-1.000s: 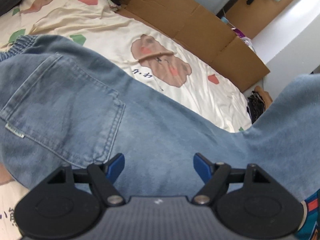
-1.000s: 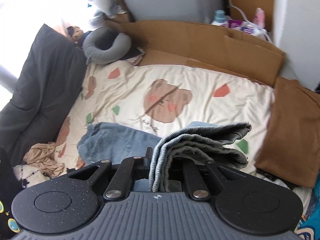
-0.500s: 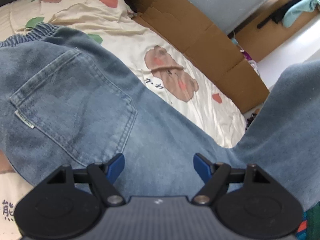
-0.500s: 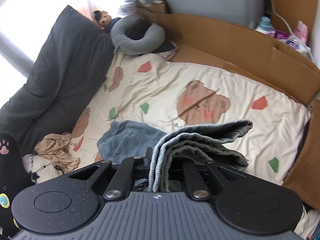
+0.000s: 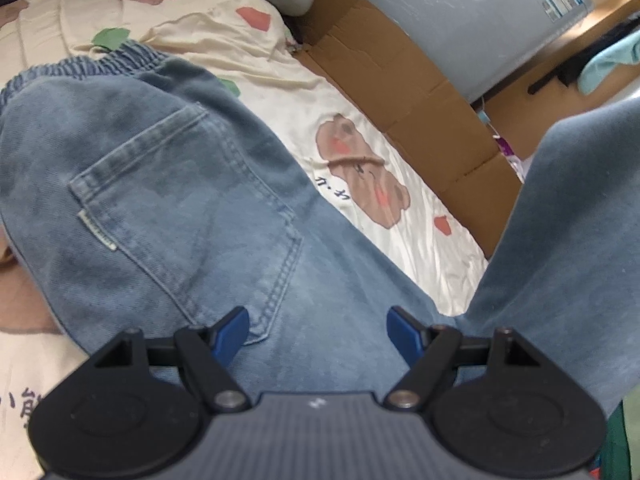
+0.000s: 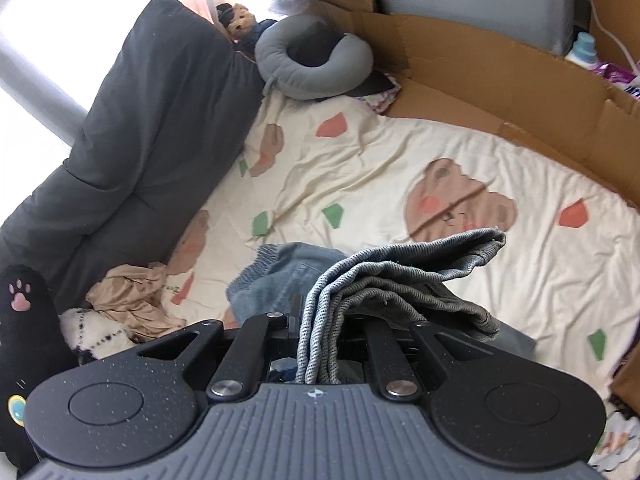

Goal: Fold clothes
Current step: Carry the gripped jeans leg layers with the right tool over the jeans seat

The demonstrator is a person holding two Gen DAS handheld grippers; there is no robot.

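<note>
A grey neck pillow (image 6: pixel 314 66) lies beside flattened cardboard (image 6: pixel 480 80) behind the bear-print sheet (image 6: pixel 380 176).

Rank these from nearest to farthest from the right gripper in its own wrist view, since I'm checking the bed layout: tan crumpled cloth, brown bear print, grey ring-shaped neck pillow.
1. Tan crumpled cloth, lower left, near the right gripper.
2. Brown bear print, right of centre on the sheet.
3. Grey ring-shaped neck pillow, at the far top.

Open bedsheet (image 6: pixel 400 160) spans centre and right of the right-wrist frame. Obstacles: dark cushion (image 6: pixel 132 140) at left, neck pillow (image 6: pixel 312 64) upper centre, cardboard wall (image 6: pixel 500 92) along the upper right, crumpled clothes (image 6: pixel 128 300) lower left.
</note>
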